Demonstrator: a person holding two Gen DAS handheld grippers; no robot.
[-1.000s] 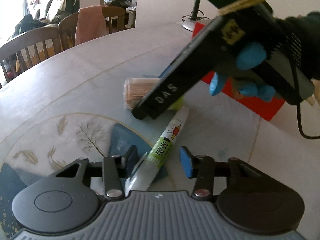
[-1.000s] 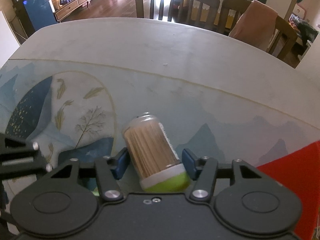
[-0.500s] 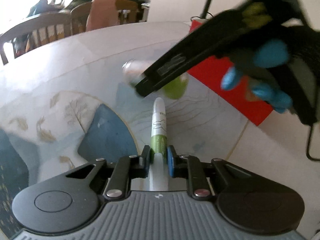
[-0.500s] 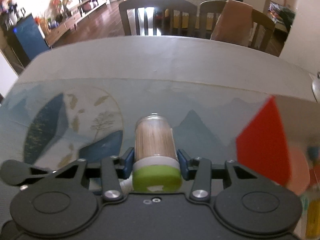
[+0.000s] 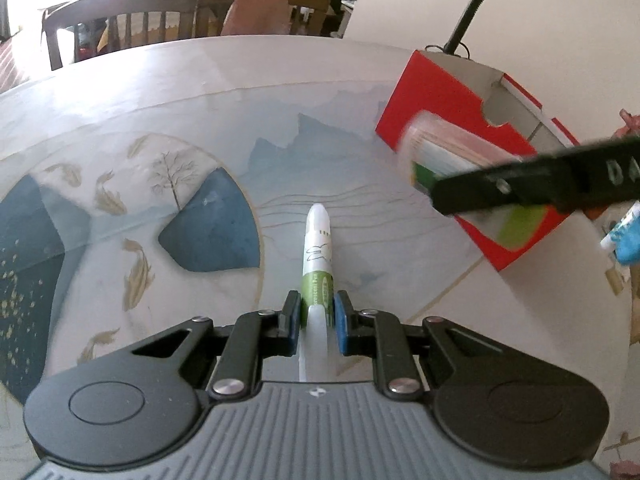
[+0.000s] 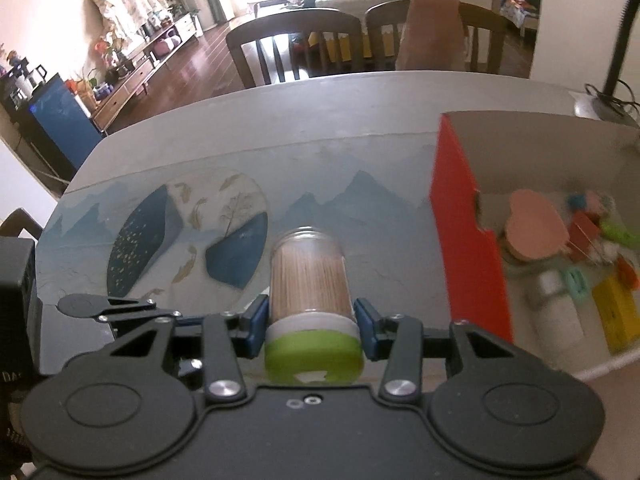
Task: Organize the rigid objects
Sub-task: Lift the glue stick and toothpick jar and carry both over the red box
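Compared with one second earlier, both items had been taken up. The left gripper (image 5: 316, 322), then spread wide around the marker pen (image 5: 318, 256), was now closed narrow on its green-labelled barrel, the white cap pointing forward over the table (image 5: 280, 72). The right gripper (image 6: 310, 326), then loose about the toothpick jar (image 6: 308, 280) lying on the table, was now clamped on the jar just above its green lid. The red box (image 6: 460, 240), previously only a corner at the frame edge, was seen open just to the right of the jar.

Judged meaning: grasping was complete for both objects; transfer to the red box remained.

Pose: in the left wrist view the right gripper was blurred, held across in front of the red box (image 5: 432, 92) with the jar at the box's near wall, apparently lifted. The left gripper was held well apart from the box, to its left, pen nearly level.

Box contents were noted: a pink heart-shaped piece (image 6: 536, 232) and small coloured items, blurred.
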